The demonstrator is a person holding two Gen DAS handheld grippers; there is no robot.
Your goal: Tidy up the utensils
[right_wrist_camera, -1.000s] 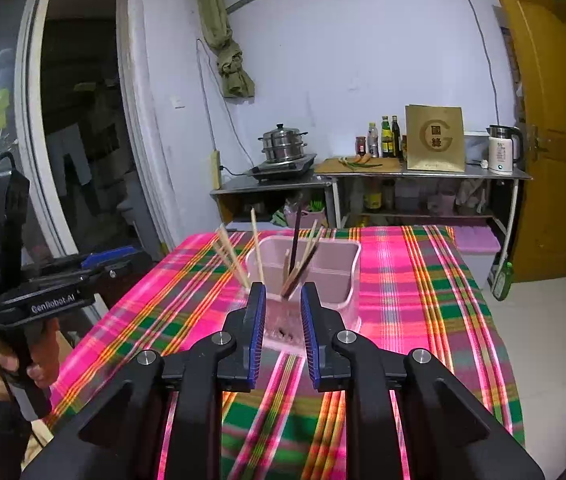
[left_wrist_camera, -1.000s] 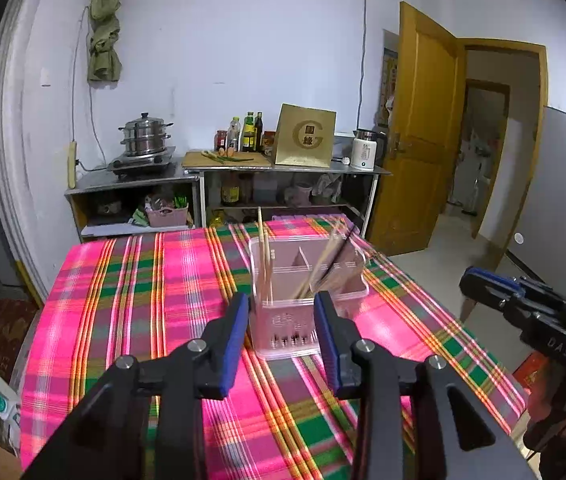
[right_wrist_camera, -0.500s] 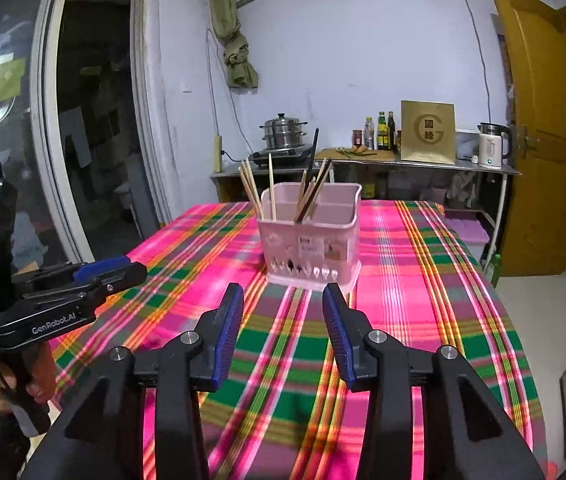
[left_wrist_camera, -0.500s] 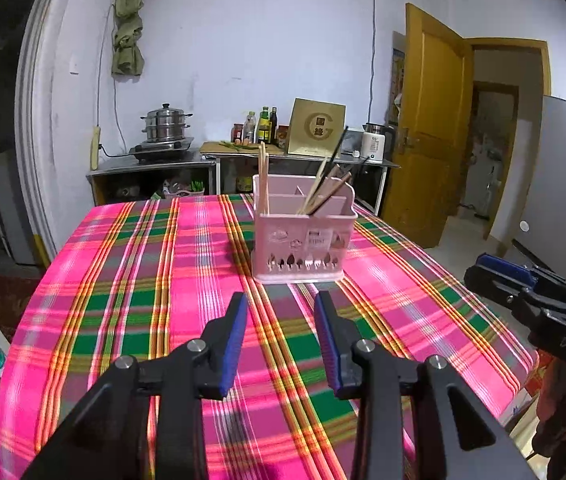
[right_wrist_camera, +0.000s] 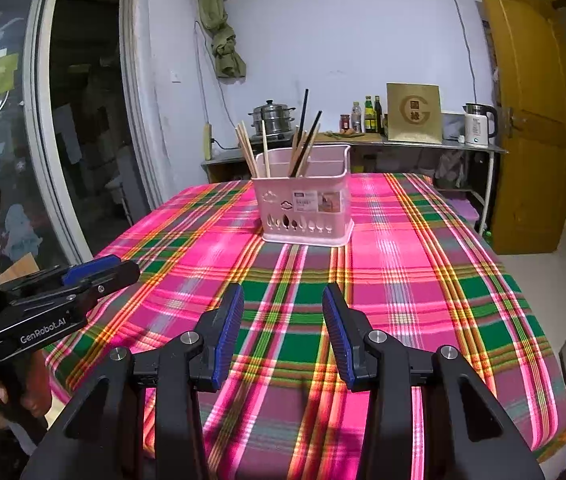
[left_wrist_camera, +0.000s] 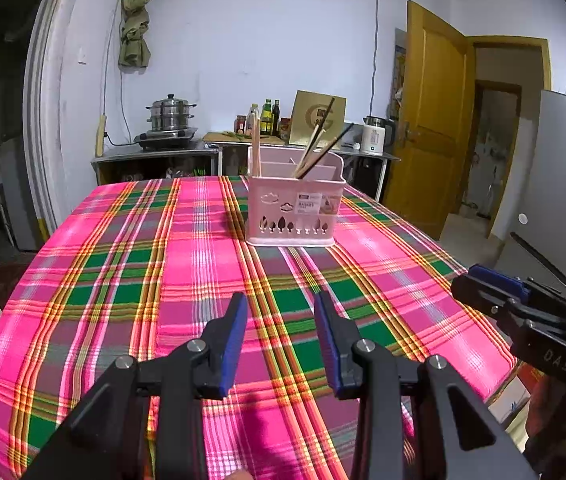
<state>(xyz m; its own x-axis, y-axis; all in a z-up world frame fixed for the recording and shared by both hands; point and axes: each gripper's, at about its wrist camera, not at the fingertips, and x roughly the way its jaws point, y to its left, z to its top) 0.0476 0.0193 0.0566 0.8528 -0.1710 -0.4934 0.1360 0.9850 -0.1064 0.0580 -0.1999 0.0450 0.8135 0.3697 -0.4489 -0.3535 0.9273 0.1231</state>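
Note:
A pink plastic utensil basket [left_wrist_camera: 294, 210] stands upright on the pink plaid tablecloth [left_wrist_camera: 187, 264], far from both grippers. Several wooden and dark chopsticks [left_wrist_camera: 317, 146] stick up out of it. It also shows in the right wrist view [right_wrist_camera: 305, 210] with its chopsticks [right_wrist_camera: 301, 142]. My left gripper [left_wrist_camera: 281, 340] is open and empty, low over the near part of the table. My right gripper [right_wrist_camera: 283, 332] is open and empty, also well short of the basket. Each gripper shows at the edge of the other's view: the right [left_wrist_camera: 523, 312], the left [right_wrist_camera: 59, 292].
Behind the table stands a steel counter [left_wrist_camera: 155, 154] with a steamer pot [left_wrist_camera: 170, 114], bottles [left_wrist_camera: 269, 118], a gold box [left_wrist_camera: 317, 118] and a white kettle [left_wrist_camera: 375, 140]. A yellow door [left_wrist_camera: 427, 152] stands open at the right. A dark doorway [right_wrist_camera: 83, 120] lies left.
Both grippers have drawn back from the basket and dropped lower, so it looks farther away. The right gripper's jaws have opened from nearly closed to wide apart.

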